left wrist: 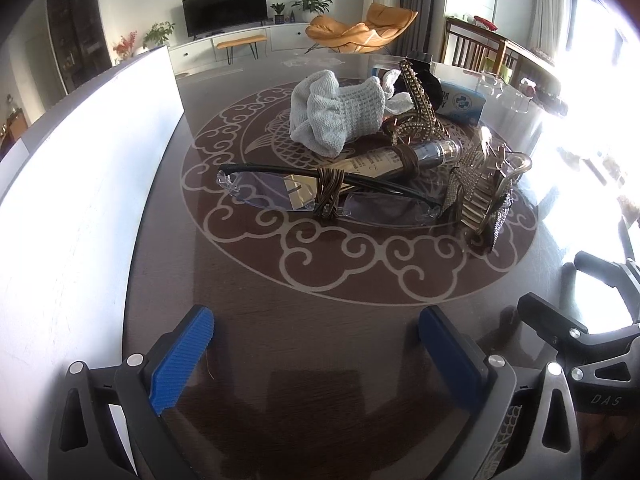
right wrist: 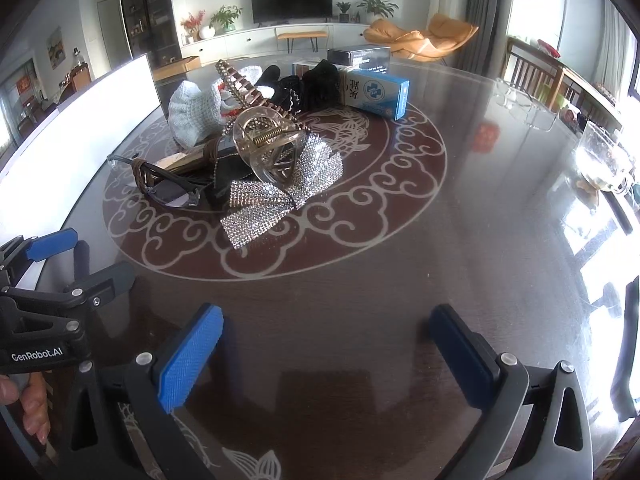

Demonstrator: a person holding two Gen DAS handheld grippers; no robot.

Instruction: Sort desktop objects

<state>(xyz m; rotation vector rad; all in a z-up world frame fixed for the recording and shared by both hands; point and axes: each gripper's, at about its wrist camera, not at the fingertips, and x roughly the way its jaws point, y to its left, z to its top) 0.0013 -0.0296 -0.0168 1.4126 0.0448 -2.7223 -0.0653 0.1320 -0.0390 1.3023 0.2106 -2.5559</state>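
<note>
Glasses (left wrist: 320,196) front the pile beside a white box (left wrist: 80,184); left claw (left wrist: 316,344) and right claw (right wrist: 328,344) gape empty.

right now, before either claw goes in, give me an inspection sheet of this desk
surface: dark glossy table with a pale scroll-and-fish medallion; strong window glare on the right.
job's things: one heap on the medallion: glasses at the near edge, a tube lying behind them, a rhinestone bow clip and a clear claw clip on top, a grey knit cloth behind, a black fabric item and a blue box at the back.
clutter: a white board along the left edge.
grippers: left claw and right claw both open, empty, short of the heap.
cables: nothing seen.
surroundings: living room with a TV and an orange chair.
</note>
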